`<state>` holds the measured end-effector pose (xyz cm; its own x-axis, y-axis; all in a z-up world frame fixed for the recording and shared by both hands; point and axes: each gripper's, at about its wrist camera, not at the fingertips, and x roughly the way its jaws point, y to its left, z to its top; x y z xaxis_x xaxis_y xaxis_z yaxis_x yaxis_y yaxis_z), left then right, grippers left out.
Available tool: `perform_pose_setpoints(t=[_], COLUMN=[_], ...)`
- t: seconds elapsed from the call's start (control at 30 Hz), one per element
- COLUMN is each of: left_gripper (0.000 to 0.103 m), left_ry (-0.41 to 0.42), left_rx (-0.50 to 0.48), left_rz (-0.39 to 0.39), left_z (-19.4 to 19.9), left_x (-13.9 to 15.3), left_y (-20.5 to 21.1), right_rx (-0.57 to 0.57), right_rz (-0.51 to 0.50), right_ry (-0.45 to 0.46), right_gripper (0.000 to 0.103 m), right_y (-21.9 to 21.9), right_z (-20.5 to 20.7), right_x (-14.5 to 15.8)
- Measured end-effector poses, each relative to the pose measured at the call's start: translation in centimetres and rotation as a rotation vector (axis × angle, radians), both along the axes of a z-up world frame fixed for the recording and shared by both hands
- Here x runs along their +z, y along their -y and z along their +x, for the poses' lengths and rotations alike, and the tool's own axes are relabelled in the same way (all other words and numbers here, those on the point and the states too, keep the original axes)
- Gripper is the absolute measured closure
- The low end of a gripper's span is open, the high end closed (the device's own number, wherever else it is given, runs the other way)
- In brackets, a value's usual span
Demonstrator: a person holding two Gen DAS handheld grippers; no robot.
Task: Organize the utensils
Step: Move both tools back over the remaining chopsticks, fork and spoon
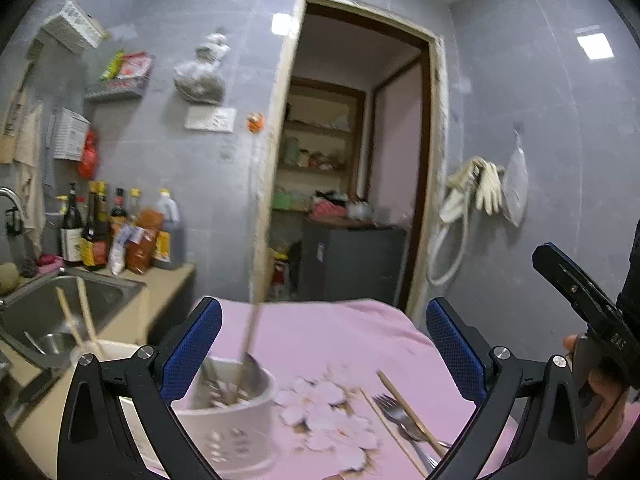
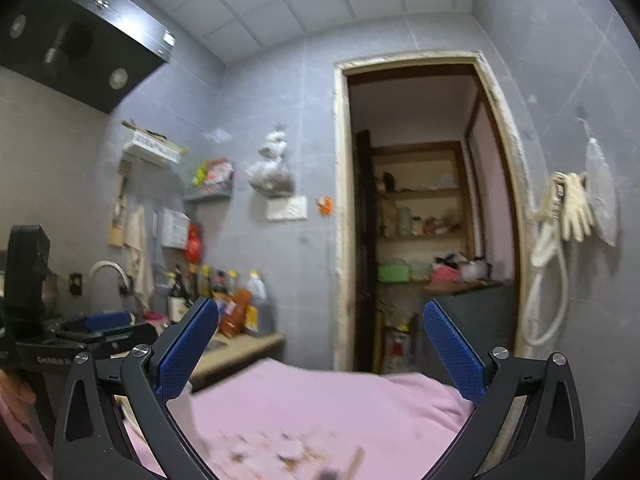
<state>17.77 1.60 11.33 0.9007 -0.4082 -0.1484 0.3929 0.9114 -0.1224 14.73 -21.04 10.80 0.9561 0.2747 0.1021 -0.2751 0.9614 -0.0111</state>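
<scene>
In the left wrist view a white perforated utensil holder (image 1: 234, 420) stands on the pink flowered tablecloth (image 1: 320, 336), with a long chopstick (image 1: 250, 336) and metal cutlery inside. To its right lie a fork (image 1: 394, 410) and wooden chopsticks (image 1: 412, 408) on the cloth. My left gripper (image 1: 324, 344) is open and empty above the holder and cutlery. My right gripper (image 2: 320, 352) is open and empty, raised above the cloth; its body (image 1: 584, 300) shows at the right edge of the left wrist view.
A steel sink (image 1: 60, 312) with chopsticks in a bowl sits at the left, with sauce bottles (image 1: 116, 232) on the counter behind. An open doorway (image 1: 352, 160) faces me. Gloves and a hose (image 1: 476, 196) hang on the right wall. A range hood (image 2: 76, 36) hangs upper left.
</scene>
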Motion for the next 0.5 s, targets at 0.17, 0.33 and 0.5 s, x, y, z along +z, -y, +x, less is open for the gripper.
perform_pose_setpoints(t=[0.17,0.33,0.5], left_gripper=[0.003,0.003,0.007], left_ry=[-0.098,-0.224,-0.31], left_rx=[-0.093,-0.17,-0.205], left_rz=[0.1,0.204,0.252], left_z=[0.7,1.6,2.6], left_x=[-2.4,-5.5,-7.7], left_y=[3.7,7.0,9.0], right_rx=[-0.053,-0.05,-0.021], right_rz=[-0.047,-0.05,-0.032], right_ry=[-0.135,-0.298,-0.459], right_gripper=[0.0,0.0,0.02], right_y=[3.0,5.0,6.4], right_z=[0.3,2.0,4.2], right_x=[-2.3,-4.8,-7.3])
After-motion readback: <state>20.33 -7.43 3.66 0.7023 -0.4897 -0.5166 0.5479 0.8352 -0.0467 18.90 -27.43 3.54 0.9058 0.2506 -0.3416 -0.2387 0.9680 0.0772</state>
